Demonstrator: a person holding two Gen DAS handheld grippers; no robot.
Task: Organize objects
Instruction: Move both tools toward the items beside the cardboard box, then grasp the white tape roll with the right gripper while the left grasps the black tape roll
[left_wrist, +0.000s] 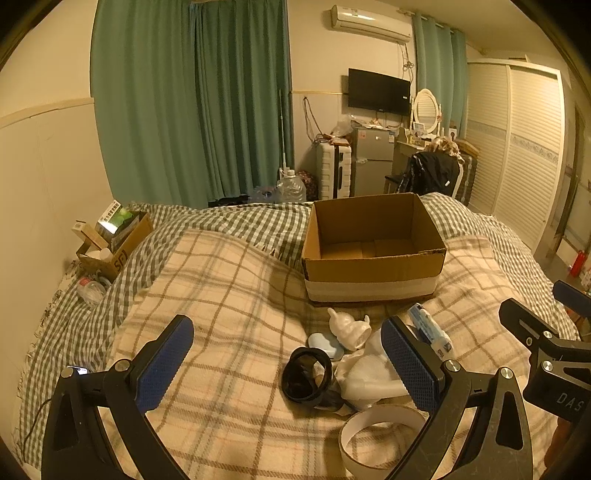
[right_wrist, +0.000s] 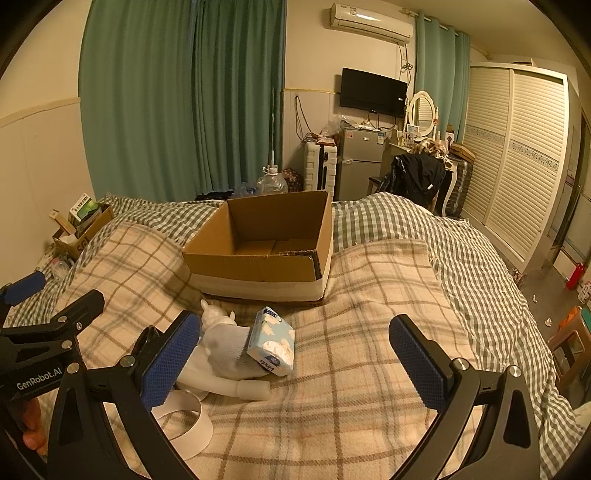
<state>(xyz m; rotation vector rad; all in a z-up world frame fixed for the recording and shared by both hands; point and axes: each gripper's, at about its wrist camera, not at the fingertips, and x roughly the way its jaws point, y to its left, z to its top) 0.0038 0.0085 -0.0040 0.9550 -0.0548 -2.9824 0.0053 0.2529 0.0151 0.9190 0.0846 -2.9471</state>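
Left gripper (left_wrist: 286, 363) before bare-floored cardboard box (left_wrist: 373, 273)

This is a bedroom in a home. A big bed (right_wrist: 369, 314) with checked blankets lies under the tool, and far past it are green curtains (right_wrist: 184, 99), a wall TV (right_wrist: 373, 91), a small fridge (right_wrist: 360, 162) and a white wardrobe (right_wrist: 517, 158).

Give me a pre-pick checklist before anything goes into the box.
1. Box open and empty: ok.
2. Left gripper open, nothing held: ok.
3. Right gripper open, nothing held: ok.
4. Items apart for a clean grab: not ok; cat figurine, tissue pack and white tube touch.
5. Black ring between the left fingers: ok.
6. Tape roll unobstructed: cannot tell.
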